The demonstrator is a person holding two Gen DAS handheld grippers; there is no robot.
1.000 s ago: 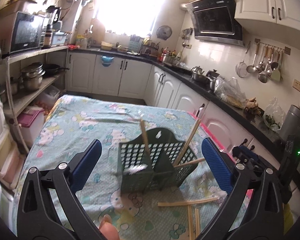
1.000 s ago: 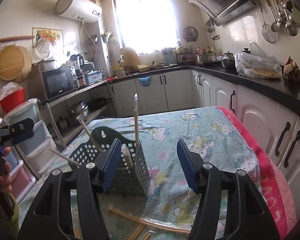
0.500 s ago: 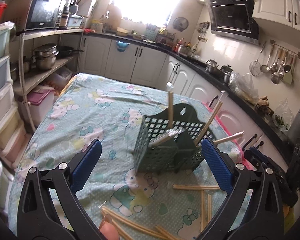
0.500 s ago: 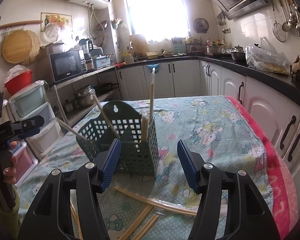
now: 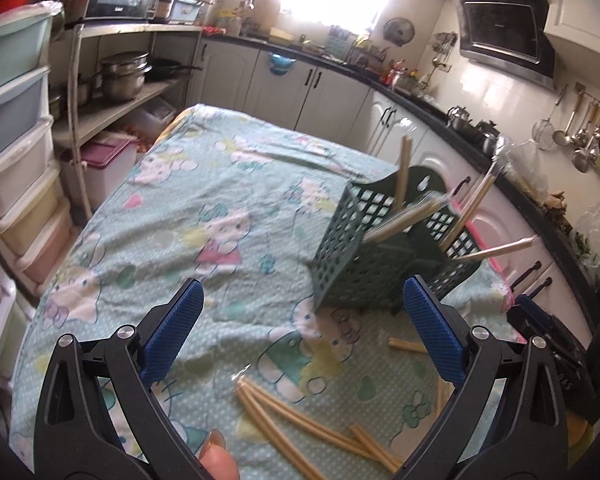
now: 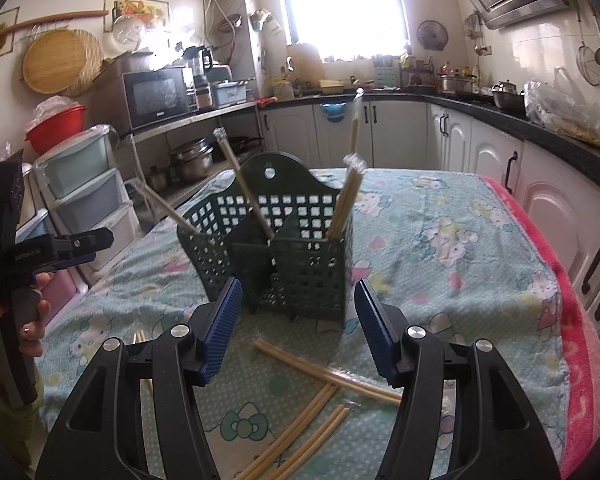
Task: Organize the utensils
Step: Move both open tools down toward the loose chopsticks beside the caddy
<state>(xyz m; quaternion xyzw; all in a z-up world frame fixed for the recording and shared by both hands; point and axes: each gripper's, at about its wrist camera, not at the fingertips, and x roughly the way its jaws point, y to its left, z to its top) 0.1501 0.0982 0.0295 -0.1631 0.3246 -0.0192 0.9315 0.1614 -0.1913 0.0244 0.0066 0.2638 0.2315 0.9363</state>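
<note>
A dark green perforated utensil basket [image 5: 364,264] [image 6: 300,248] stands on the cartoon-print tablecloth [image 5: 204,216] [image 6: 440,240], with several wrapped chopstick pairs leaning out of its compartments. More wrapped chopsticks [image 5: 300,432] [image 6: 324,372] lie loose on the cloth in front of it. My left gripper [image 5: 304,332] hovers open above the loose chopsticks, nothing between its blue pads. My right gripper [image 6: 296,320] is also open and empty, just in front of the basket. The left gripper with the hand holding it [image 6: 28,280] shows at the left edge of the right wrist view.
White cabinets and a black counter [image 6: 540,128] run along the table's right side and far end. Plastic drawers [image 5: 16,152] and a shelf with pots [image 5: 124,76] stand at the left. A pink cloth edge [image 6: 572,320] hangs over the table's right side.
Both grippers have sunk toward the table and tilted down; the basket and loose chopsticks look nearer. The left view has swung so the basket now sits to the right. Both stay open and empty.
</note>
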